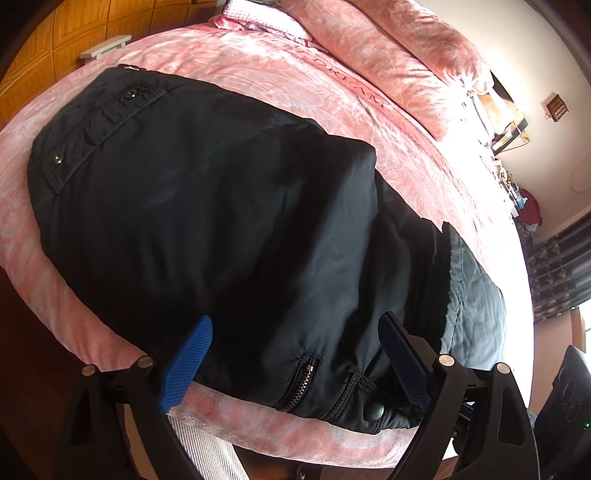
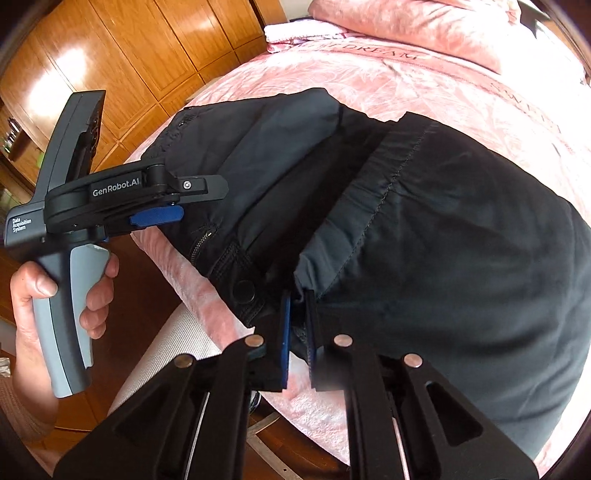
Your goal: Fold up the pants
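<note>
Black pants [image 1: 221,221] lie spread on the pink bed cover [image 1: 332,85], their waist with a zipper [image 1: 303,380] and a snap button [image 1: 375,411] at the bed's front edge. My left gripper [image 1: 295,354] is open, its blue pads [image 1: 192,362] wide apart on either side of the waist; nothing is pinched. The right wrist view shows it from the side [image 2: 203,199], held by a hand [image 2: 33,295]. My right gripper [image 2: 299,321] is shut on the stitched hem [image 2: 369,206] of the folded-over pant leg [image 2: 461,240], near the front edge.
A folded pink quilt [image 1: 388,48] and a pale folded cloth [image 1: 258,18] lie at the bed's far side. Wooden wardrobe doors [image 2: 129,55] stand behind to the left. A cluttered shelf [image 1: 509,129] is at the right. White ribbed fabric [image 2: 177,350] shows below the bed edge.
</note>
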`<state>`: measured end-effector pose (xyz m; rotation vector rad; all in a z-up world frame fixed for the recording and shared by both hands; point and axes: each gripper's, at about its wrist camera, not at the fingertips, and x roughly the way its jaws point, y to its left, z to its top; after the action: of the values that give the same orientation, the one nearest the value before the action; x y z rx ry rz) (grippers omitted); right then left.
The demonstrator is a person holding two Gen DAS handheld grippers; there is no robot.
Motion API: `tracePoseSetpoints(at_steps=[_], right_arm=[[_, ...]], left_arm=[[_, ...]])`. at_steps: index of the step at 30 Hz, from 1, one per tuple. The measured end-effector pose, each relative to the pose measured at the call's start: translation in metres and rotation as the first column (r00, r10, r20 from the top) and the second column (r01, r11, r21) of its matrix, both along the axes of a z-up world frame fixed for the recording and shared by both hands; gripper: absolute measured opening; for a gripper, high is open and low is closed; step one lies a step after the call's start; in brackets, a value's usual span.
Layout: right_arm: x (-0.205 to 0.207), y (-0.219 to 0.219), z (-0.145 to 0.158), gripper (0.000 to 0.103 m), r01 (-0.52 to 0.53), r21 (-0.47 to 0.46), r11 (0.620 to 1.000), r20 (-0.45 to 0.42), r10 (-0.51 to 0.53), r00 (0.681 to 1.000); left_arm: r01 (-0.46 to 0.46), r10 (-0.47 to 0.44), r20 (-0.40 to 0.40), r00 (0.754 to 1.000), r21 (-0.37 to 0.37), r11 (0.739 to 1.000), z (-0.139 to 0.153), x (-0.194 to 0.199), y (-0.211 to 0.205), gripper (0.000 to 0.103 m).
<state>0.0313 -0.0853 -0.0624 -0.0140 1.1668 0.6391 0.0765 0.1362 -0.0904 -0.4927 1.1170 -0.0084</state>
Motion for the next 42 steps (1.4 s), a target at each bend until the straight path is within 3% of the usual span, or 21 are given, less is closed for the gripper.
tracePoseSetpoints(at_steps=[2, 5, 8, 10, 14, 19, 21, 24, 27, 29, 34, 38, 42], right_arm=[[0.001, -0.002, -0.004, 0.014, 0.0, 0.022, 1.0, -0.024, 0.0, 1.0], [-0.002, -0.009, 0.0, 0.052, 0.016, 0.058, 0.998, -0.039, -0.014, 0.999], [-0.013, -0.02, 0.02, 0.052, 0.062, 0.006, 0.998, 0.049, -0.062, 0.997], [-0.018, -0.037, 0.032, 0.052, 0.131, 0.024, 0.991, 0.07, -0.132, 0.989], [-0.022, -0.081, 0.04, 0.051, 0.324, -0.013, 0.946, 0.092, -0.322, 0.942], [-0.019, -0.125, 0.02, 0.053, 0.467, -0.017, 0.884, 0.007, -0.467, 0.884], [-0.018, -0.131, 0.007, 0.051, 0.491, -0.034, 0.87, -0.019, -0.492, 0.871], [-0.019, -0.132, -0.005, 0.056, 0.482, -0.051, 0.875, -0.021, -0.483, 0.875], [-0.022, -0.127, 0.001, 0.062, 0.478, -0.055, 0.877, 0.01, -0.478, 0.878], [-0.025, -0.128, 0.011, 0.069, 0.478, -0.02, 0.878, 0.027, -0.478, 0.878], [-0.019, -0.115, 0.022, 0.069, 0.443, 0.018, 0.896, 0.028, -0.444, 0.896], [-0.011, -0.091, 0.024, 0.069, 0.399, 0.018, 0.917, 0.033, -0.399, 0.916], [-0.001, -0.064, 0.022, 0.069, 0.352, 0.036, 0.935, 0.024, -0.353, 0.935]], left_arm=[[0.009, -0.009, 0.003, 1.0, 0.011, 1.0, 0.001, 0.001, -0.003, 0.092], [0.031, -0.031, 0.008, 0.999, 0.026, 0.999, 0.005, 0.003, -0.011, 0.092], [0.075, -0.076, 0.004, 0.997, 0.065, 0.995, 0.007, 0.003, -0.018, 0.092], [0.118, -0.119, 0.001, 0.993, 0.097, 0.988, 0.009, 0.003, -0.025, 0.092], [0.187, -0.19, 0.009, 0.982, 0.148, 0.971, 0.014, 0.0, -0.043, 0.092], [0.241, -0.248, 0.019, 0.969, 0.177, 0.954, 0.017, 0.0, -0.065, 0.092], [0.26, -0.267, 0.008, 0.964, 0.198, 0.945, 0.014, 0.001, -0.073, 0.092], [0.293, -0.293, -0.035, 0.955, 0.236, 0.927, 0.0, 0.005, -0.083, 0.094], [0.31, -0.311, -0.041, 0.95, 0.267, 0.913, -0.001, 0.003, -0.087, 0.094], [0.316, -0.318, -0.03, 0.948, 0.243, 0.917, 0.004, -0.002, -0.082, 0.095], [0.233, -0.234, -0.026, 0.972, 0.221, 0.947, 0.015, -0.013, -0.04, 0.095], [0.071, -0.065, -0.033, 0.997, 0.209, 0.975, 0.017, -0.024, 0.024, 0.095], [-0.06, 0.073, -0.065, 0.995, 0.184, 0.981, 0.009, -0.032, 0.081, 0.095]])
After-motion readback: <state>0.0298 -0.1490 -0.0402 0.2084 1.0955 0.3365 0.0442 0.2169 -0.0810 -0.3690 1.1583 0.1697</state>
